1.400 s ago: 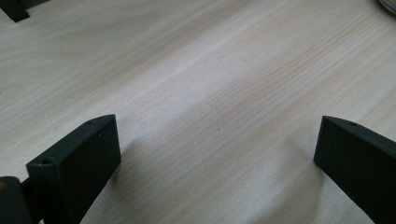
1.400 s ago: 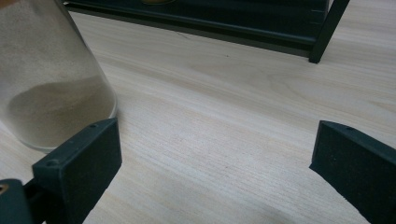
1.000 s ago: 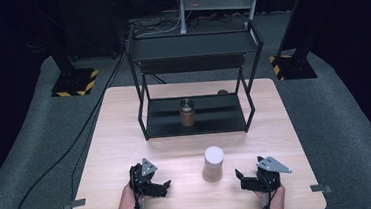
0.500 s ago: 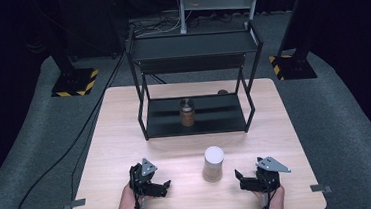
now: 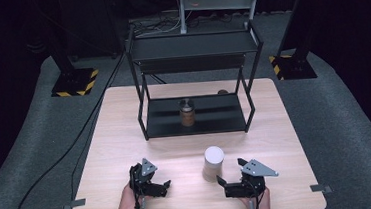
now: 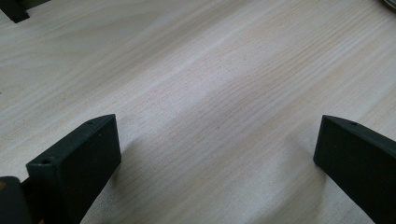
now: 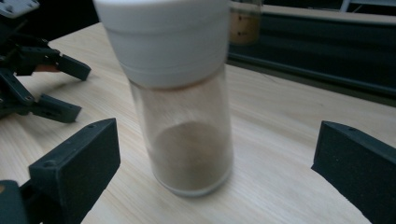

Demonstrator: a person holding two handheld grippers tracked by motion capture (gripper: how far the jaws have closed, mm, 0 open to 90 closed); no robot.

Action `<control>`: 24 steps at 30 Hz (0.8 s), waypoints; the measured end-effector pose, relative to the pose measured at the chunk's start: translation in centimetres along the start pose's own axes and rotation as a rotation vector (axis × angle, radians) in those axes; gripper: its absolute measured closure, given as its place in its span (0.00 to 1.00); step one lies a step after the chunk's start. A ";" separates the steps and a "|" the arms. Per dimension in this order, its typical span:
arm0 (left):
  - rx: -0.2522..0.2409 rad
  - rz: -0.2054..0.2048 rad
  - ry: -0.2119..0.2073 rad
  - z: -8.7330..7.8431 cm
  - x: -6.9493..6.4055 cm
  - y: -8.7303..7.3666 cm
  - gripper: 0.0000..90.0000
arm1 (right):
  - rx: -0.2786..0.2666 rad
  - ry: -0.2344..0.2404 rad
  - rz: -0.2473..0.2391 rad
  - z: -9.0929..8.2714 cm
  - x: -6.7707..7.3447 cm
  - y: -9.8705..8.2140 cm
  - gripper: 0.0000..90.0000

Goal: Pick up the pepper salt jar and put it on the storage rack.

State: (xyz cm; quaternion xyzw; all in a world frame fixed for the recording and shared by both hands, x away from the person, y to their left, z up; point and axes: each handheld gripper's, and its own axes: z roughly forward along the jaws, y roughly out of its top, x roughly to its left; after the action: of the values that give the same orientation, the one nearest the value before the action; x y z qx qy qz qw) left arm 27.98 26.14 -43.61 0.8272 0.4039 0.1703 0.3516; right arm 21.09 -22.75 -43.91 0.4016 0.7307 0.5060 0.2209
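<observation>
A clear glass jar (image 5: 212,163) with a white lid stands upright on the wooden table (image 5: 125,124), near the front. In the right gripper view this jar (image 7: 187,116) holds brown powder at its bottom and stands just ahead of the jaws, a little left of centre. My right gripper (image 5: 223,186) (image 7: 217,140) is open, low on the table, just right of the jar's base and not touching it. My left gripper (image 5: 165,187) (image 6: 217,135) is open over bare wood, left of the jar, its jaws pointing towards it.
A black two-level metal rack (image 5: 191,46) stands at the table's far middle. On its lower shelf sits a second jar (image 5: 187,113) (image 7: 245,23) with brown contents. The left gripper (image 7: 32,79) appears beyond the jar in the right gripper view. Cables trail on the grey floor (image 5: 37,161).
My right gripper has slid a little to the left, closer to the white-lidded jar. The left gripper and both jars have stayed put.
</observation>
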 end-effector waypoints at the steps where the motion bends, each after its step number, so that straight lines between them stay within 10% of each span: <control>1: 0.000 0.000 0.000 0.0 0.0 0.0 0.00 | 0.000 0.000 0.000 0.0 0.0 0.0 0.00; 9: 0.000 0.000 0.000 0.0 0.0 0.0 0.00 | -0.064 -0.006 -0.087 1.4 2.3 1.5 0.00; 24: 0.000 0.000 0.000 0.0 0.0 0.0 0.00 | -0.160 0.006 -0.093 3.0 1.7 0.5 0.13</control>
State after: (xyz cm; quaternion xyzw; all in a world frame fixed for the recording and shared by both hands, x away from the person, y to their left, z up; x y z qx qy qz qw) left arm 27.98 26.15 -43.61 0.8271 0.4039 0.1703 0.3518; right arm 22.45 -19.58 -44.43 0.3466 0.7065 0.5533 0.2733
